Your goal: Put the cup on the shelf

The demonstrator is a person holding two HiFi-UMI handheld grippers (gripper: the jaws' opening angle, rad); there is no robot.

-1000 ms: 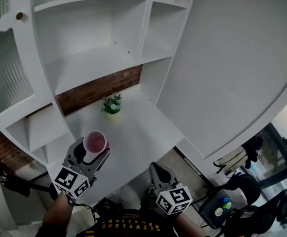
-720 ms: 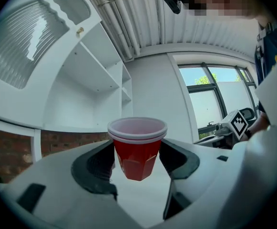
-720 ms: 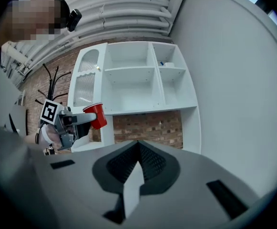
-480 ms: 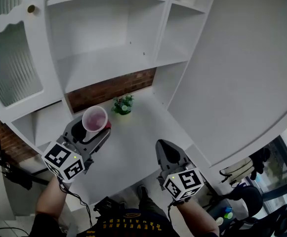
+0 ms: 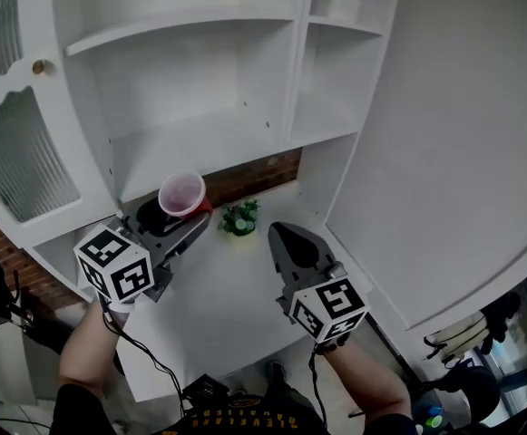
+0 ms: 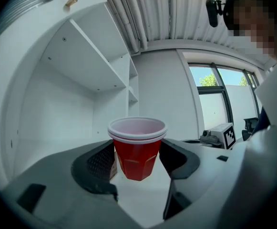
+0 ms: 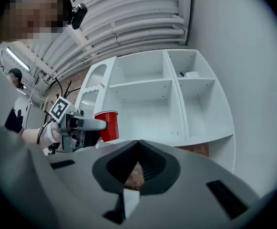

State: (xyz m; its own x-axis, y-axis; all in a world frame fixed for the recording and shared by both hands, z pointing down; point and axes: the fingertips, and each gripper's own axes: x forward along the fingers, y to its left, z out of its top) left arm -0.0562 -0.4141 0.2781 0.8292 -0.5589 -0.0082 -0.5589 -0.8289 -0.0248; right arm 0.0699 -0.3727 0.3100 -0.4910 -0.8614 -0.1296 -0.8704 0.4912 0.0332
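Note:
A red plastic cup (image 5: 182, 195) with a white inside stands upright between the jaws of my left gripper (image 5: 180, 214), which is shut on it. In the left gripper view the cup (image 6: 137, 147) sits between the two black pads. It hangs just in front of the lower white shelf board (image 5: 200, 143), near its front edge. My right gripper (image 5: 290, 241) is lower and to the right, shut with nothing in it. From the right gripper view the cup (image 7: 108, 125) shows at the left, before the shelf unit (image 7: 150, 104).
A small potted plant (image 5: 240, 217) stands on the white counter (image 5: 218, 297) below the shelves. A cabinet door with ribbed glass (image 5: 14, 152) is at the left. A small white box (image 5: 340, 3) lies on the upper right shelf. A large white panel fills the right.
Both grippers have risen toward the shelves. The left one carried the cup up from over the counter to the level of the lower shelf's front edge.

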